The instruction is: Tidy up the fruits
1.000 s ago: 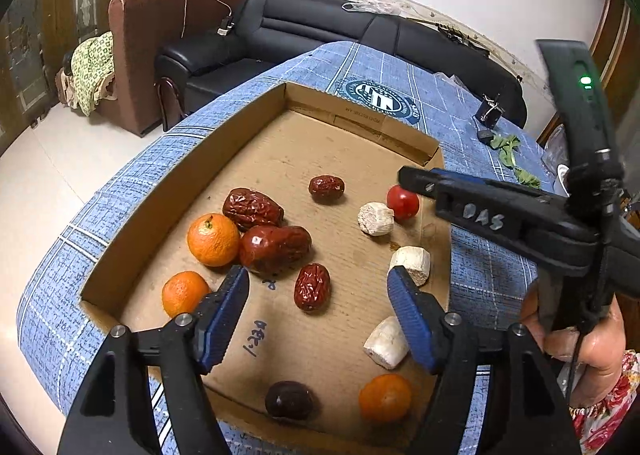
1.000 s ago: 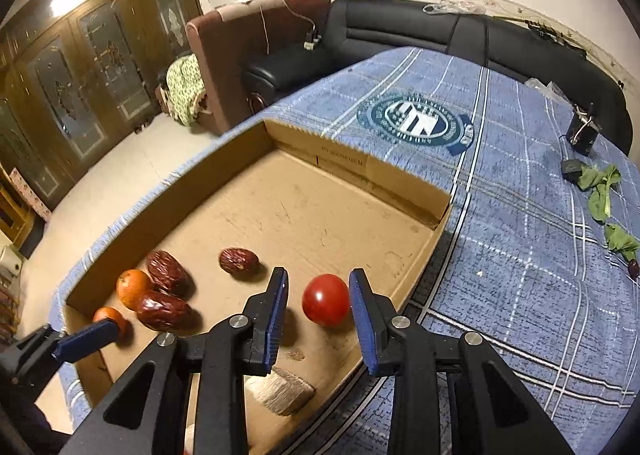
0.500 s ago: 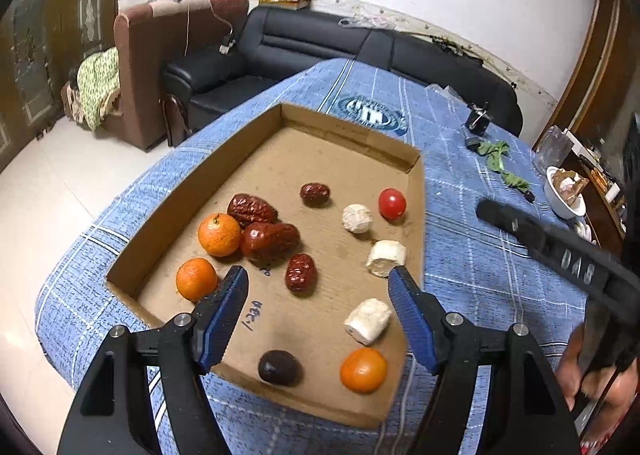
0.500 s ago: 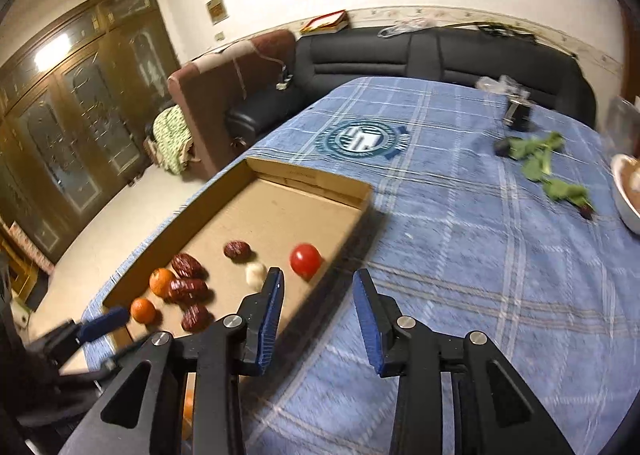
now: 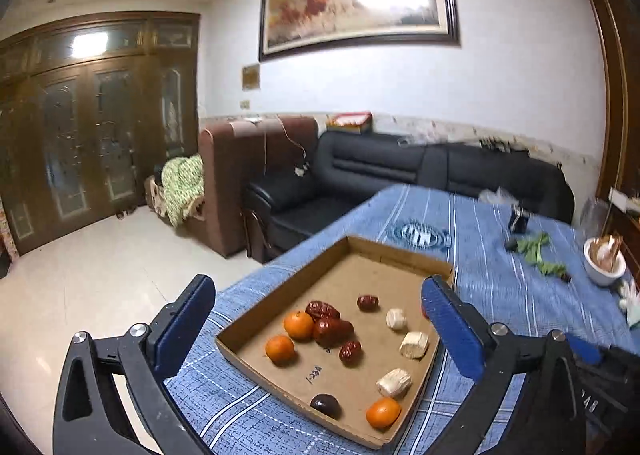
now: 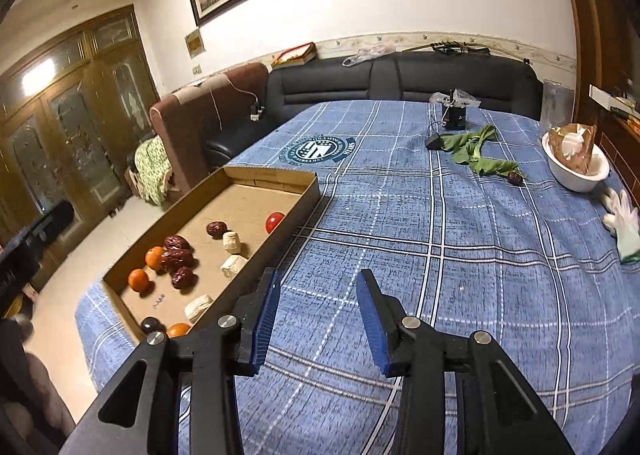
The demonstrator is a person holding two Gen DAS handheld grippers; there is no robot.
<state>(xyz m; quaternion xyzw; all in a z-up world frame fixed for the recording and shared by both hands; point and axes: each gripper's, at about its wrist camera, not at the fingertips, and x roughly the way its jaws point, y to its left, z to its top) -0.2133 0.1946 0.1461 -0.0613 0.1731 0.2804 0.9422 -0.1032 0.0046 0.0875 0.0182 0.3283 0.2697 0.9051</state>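
Both empty: left gripper (image 5: 316,319) jaws wide, right gripper (image 6: 318,319) parted, over tablecloth (image 6: 460,255). Fruit in cardboard tray (image 6: 304,191). Oranges (image 5: 298,325) firm, roll — grip across middle. Dates (image 5: 332,331) soft, wrinkled — light squeeze. Tomato (image 6: 274,221) slick, bruisable.

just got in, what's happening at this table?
A person holds a gripper in each hand for a fruit-sorting job. Both the left gripper and right gripper are open and empty, raised off the cardboard tray. The oranges, red dates, white chunks and red tomato lie loose in the tray, unsorted.
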